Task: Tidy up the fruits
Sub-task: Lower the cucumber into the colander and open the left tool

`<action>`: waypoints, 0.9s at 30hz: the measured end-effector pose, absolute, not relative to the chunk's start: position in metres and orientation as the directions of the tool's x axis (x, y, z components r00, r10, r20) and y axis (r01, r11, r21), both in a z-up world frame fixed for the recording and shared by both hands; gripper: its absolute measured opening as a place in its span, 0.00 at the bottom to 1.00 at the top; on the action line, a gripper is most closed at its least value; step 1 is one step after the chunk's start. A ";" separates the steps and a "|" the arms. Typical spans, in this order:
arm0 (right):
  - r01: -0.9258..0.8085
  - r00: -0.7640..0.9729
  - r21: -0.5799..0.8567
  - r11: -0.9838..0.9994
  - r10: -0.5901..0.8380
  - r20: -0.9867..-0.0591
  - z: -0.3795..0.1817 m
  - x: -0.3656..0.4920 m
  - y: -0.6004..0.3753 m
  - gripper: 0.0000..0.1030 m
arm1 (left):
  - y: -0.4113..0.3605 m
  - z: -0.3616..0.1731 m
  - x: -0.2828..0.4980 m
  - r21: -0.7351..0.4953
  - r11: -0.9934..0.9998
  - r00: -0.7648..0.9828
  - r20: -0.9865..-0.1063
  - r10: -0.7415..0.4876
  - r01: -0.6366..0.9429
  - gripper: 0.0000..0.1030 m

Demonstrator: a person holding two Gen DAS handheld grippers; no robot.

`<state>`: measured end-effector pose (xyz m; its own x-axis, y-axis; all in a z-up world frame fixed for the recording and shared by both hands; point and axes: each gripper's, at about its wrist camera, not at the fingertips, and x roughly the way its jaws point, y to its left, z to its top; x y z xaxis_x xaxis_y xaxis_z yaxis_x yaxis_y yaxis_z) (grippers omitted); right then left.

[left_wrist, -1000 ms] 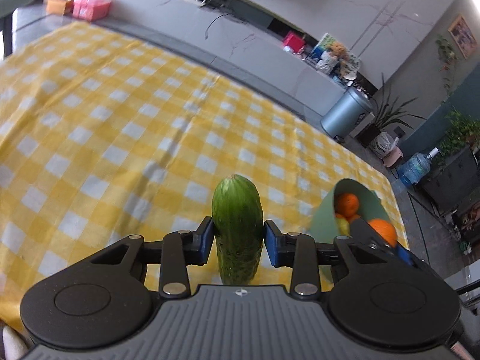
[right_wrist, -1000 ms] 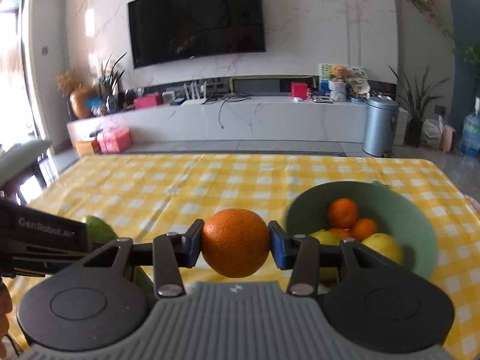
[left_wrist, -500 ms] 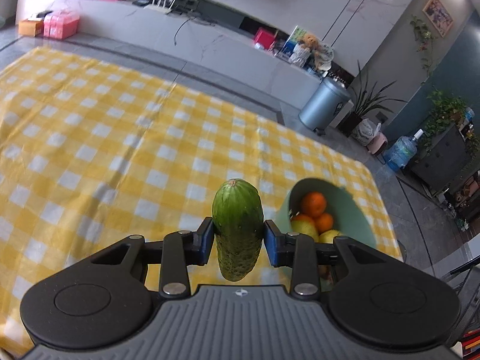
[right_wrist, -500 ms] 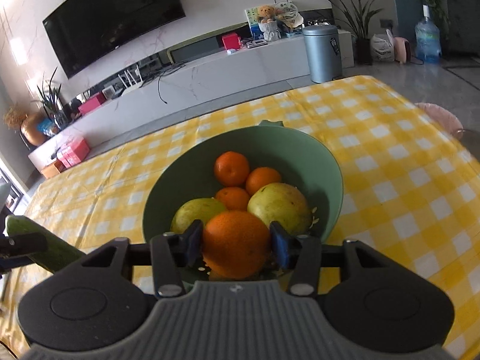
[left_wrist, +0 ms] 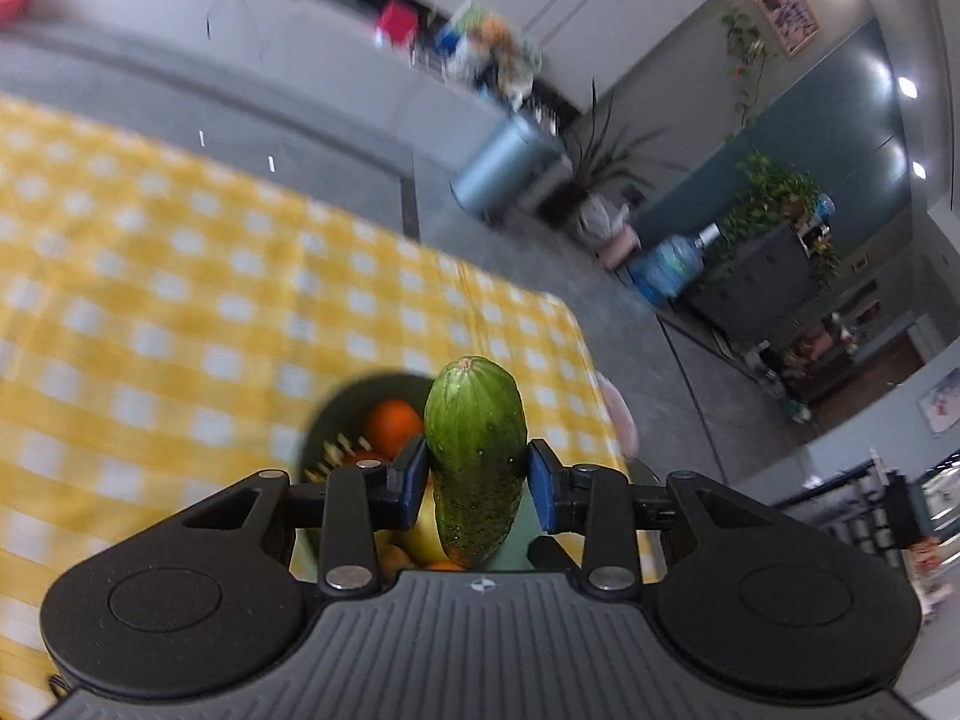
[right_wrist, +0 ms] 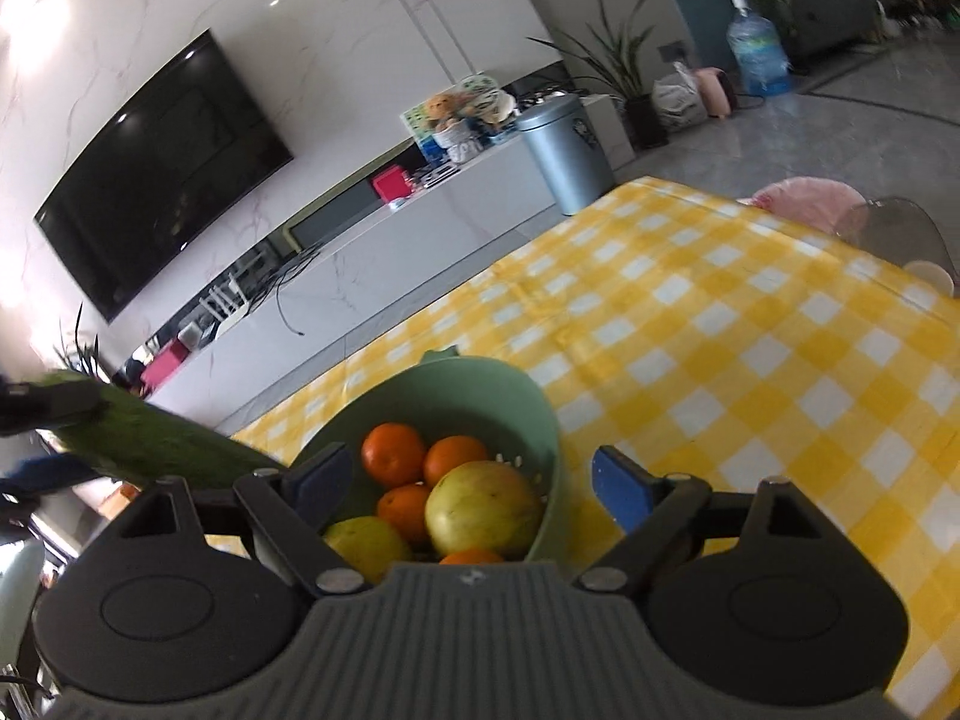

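Note:
A green bowl (right_wrist: 480,378) on the yellow checked tablecloth holds several oranges (right_wrist: 393,453), a large yellow-green fruit (right_wrist: 483,507) and a yellow fruit (right_wrist: 366,543). My right gripper (right_wrist: 471,483) hangs just above the bowl. Its jaws are opening with nothing pressed between the blue pads, and an orange (right_wrist: 471,555) lies under them in the bowl. My left gripper (left_wrist: 477,480) is shut on a dark green cucumber (left_wrist: 477,456), held upright over the bowl (left_wrist: 336,414). In the right wrist view the cucumber (right_wrist: 156,444) comes in from the left beside the bowl.
The tablecloth (right_wrist: 750,360) spreads right of the bowl, and the table's edge runs along the far side and the right. Beyond it stand a pink chair (right_wrist: 804,195), a grey bin (right_wrist: 570,156) and a long white cabinet under a wall TV (right_wrist: 162,162).
The right gripper brought the orange over the bowl, spread its jaws and let it go, rolling as it went. The left gripper carried the cucumber rightwards to above the bowl.

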<state>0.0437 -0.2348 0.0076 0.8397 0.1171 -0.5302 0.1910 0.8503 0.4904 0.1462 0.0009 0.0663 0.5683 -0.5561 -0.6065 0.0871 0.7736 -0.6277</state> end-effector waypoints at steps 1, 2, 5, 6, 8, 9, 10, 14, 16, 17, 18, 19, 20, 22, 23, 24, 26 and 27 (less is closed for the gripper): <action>0.194 0.840 0.499 0.845 0.120 -0.529 0.006 0.043 -0.237 0.82 | -0.003 0.056 0.155 -0.645 0.760 0.548 -0.609 -0.573 0.078 0.38; 0.194 0.840 0.506 0.841 0.124 -0.529 0.005 0.043 -0.240 0.82 | -0.005 0.046 0.163 -0.664 0.745 0.525 -0.611 -0.592 0.068 0.38; 0.182 0.837 0.511 0.840 0.140 -0.529 0.003 0.042 -0.241 0.82 | -0.005 0.012 0.183 -0.746 0.666 0.466 -0.586 -0.663 0.010 0.38; 0.177 0.836 0.509 0.842 0.145 -0.530 0.003 0.042 -0.240 0.82 | -0.008 0.002 0.188 -0.758 0.653 0.449 -0.585 -0.675 -0.006 0.38; 0.166 0.834 0.500 0.850 0.149 -0.531 0.003 0.043 -0.238 0.82 | -0.016 -0.008 0.190 -0.722 0.692 0.448 -0.614 -0.649 0.013 0.41; 0.166 0.834 0.490 0.856 0.143 -0.533 0.004 0.043 -0.237 0.82 | -0.020 -0.010 0.190 -0.698 0.715 0.455 -0.626 -0.633 0.034 0.43; 0.167 0.834 0.477 0.863 0.134 -0.535 0.004 0.042 -0.235 0.82 | -0.023 -0.008 0.186 -0.672 0.739 0.475 -0.635 -0.609 0.048 0.44; 0.173 0.828 0.462 0.870 0.126 -0.547 0.003 0.042 -0.234 0.82 | -0.036 0.005 0.177 -0.433 0.898 0.547 -0.734 -0.403 0.080 0.72; 0.176 0.828 0.458 0.871 0.120 -0.548 0.003 0.043 -0.234 0.82 | -0.040 0.009 0.171 -0.336 0.937 0.582 -0.745 -0.326 0.095 0.79; 0.176 0.828 0.453 0.874 0.117 -0.548 0.003 0.042 -0.233 0.81 | -0.041 0.013 0.166 -0.300 0.949 0.593 -0.748 -0.299 0.099 0.80; 0.174 0.829 0.447 0.877 0.115 -0.548 0.004 0.042 -0.232 0.81 | -0.043 0.016 0.162 -0.270 0.957 0.602 -0.749 -0.278 0.106 0.80; 0.173 0.829 0.440 0.881 0.111 -0.548 0.004 0.041 -0.231 0.81 | -0.044 0.019 0.157 -0.238 0.965 0.610 -0.751 -0.253 0.108 0.80; 0.173 0.827 0.429 0.887 0.106 -0.552 0.005 0.041 -0.229 0.81 | -0.045 0.024 0.152 -0.202 0.974 0.619 -0.753 -0.223 0.104 0.80; 0.166 0.819 0.403 0.900 0.102 -0.565 0.006 0.040 -0.226 0.82 | -0.047 0.030 0.139 -0.126 0.988 0.630 -0.762 -0.152 0.086 0.80; 0.157 0.811 0.393 0.906 0.109 -0.575 0.008 0.040 -0.223 0.81 | -0.047 0.033 0.131 -0.092 0.992 0.631 -0.766 -0.124 0.084 0.80; 0.144 0.804 0.385 0.912 0.119 -0.583 0.010 0.039 -0.221 0.82 | -0.047 0.036 0.122 -0.065 0.994 0.636 -0.765 -0.104 0.084 0.80; 0.114 0.788 0.384 0.916 0.152 -0.596 0.015 0.035 -0.215 0.82 | -0.044 0.041 0.103 -0.046 0.994 0.667 -0.739 -0.099 0.096 0.80; 0.107 0.780 0.384 0.917 0.162 -0.604 0.019 0.033 -0.212 0.81 | -0.042 0.043 0.095 -0.053 0.993 0.674 -0.731 -0.111 0.106 0.82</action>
<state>0.0333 -0.2120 0.0194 0.7803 0.1622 -0.6040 0.1068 0.9170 0.3843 0.0954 -0.0425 0.0429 0.6737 -0.1107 -0.7307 0.1062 0.9930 -0.0525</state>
